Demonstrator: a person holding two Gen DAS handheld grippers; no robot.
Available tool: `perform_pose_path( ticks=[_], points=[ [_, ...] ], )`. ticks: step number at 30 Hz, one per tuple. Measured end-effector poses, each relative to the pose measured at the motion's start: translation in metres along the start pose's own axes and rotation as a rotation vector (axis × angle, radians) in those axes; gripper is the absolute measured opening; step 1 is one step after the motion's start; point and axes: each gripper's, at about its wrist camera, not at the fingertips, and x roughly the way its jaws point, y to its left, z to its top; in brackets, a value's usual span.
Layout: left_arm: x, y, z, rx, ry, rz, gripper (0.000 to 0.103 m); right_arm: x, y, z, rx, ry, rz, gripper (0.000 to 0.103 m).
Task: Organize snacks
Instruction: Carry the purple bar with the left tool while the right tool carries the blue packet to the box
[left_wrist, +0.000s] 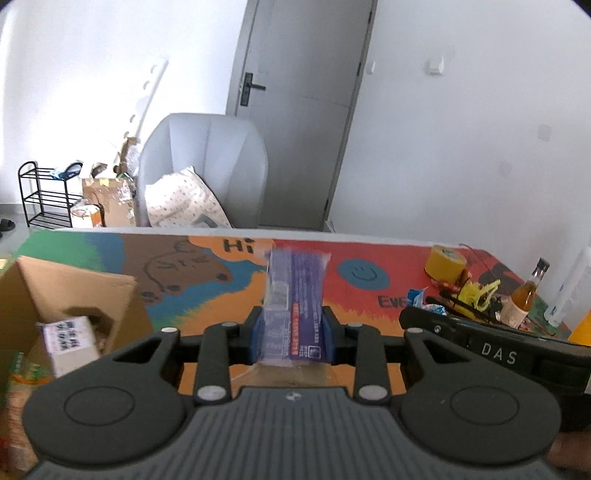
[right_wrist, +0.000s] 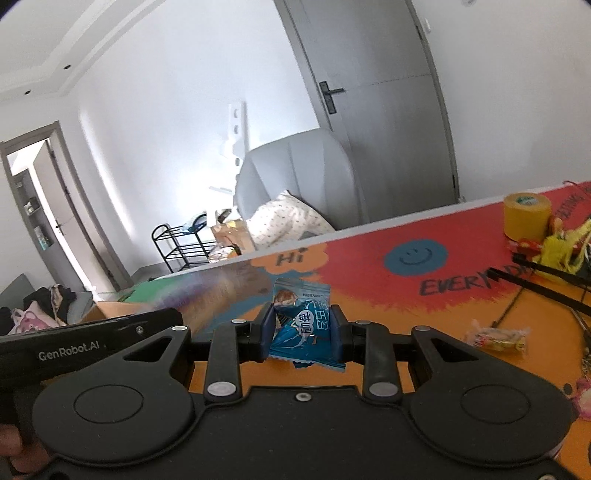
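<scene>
My left gripper (left_wrist: 294, 334) is shut on a purple snack packet (left_wrist: 298, 295), which stands upright between the blue pads above the colourful table (left_wrist: 369, 258). An open cardboard box (left_wrist: 70, 295) with packets inside sits at the left. My right gripper (right_wrist: 302, 332) is shut on a blue snack packet (right_wrist: 301, 321) held above the table (right_wrist: 369, 269). The right gripper's body shows in the left wrist view (left_wrist: 498, 350), and the left gripper's body shows in the right wrist view (right_wrist: 92, 339). A small wrapped snack (right_wrist: 496, 338) lies on the table to the right.
A yellow tape roll (left_wrist: 445, 264) (right_wrist: 526, 216), a glass bottle (left_wrist: 524, 295), a white bottle (left_wrist: 572, 288) and a tangle of yellow and black items (left_wrist: 476, 295) crowd the table's right side. A grey armchair (left_wrist: 207, 166) stands behind the table.
</scene>
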Motion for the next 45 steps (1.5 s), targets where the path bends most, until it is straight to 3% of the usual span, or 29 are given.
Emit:
perform_pose_path(
  ticks=[2,4,11,15,18,23,25,31,45],
  points=[
    [-0.008,0.005,0.001,-0.006,-0.012,0.007,0.023,-0.001,0.008,0.001,-0.012,-0.006,0.013,0.029],
    [-0.014,0.011,0.003,-0.017,-0.017,0.008,0.000,-0.002,0.016,0.001,-0.026,-0.010,0.027,0.029],
    [-0.027,0.030,0.001,-0.053,-0.008,0.031,0.000,0.001,0.036,-0.004,-0.050,-0.001,0.066,0.029],
    [-0.026,0.037,-0.007,-0.070,0.065,0.036,0.005,-0.001,0.038,-0.009,-0.047,0.008,0.062,0.029],
    [-0.024,0.036,-0.018,-0.071,0.115,0.036,0.015,-0.005,0.033,-0.018,-0.030,0.020,0.047,0.029],
    [-0.029,0.031,-0.039,-0.062,0.128,0.043,0.045,-0.013,0.026,-0.034,-0.006,0.039,0.031,0.029],
    [-0.031,0.031,-0.047,-0.065,0.133,0.052,0.048,-0.017,0.025,-0.040,-0.005,0.042,0.029,0.029],
    [-0.029,0.023,-0.068,-0.051,0.162,0.083,0.055,-0.025,0.020,-0.053,-0.007,0.055,0.029,0.029],
    [-0.021,0.021,-0.100,-0.087,0.191,0.163,0.056,-0.029,0.010,-0.081,-0.014,0.097,0.047,0.029]
  ],
)
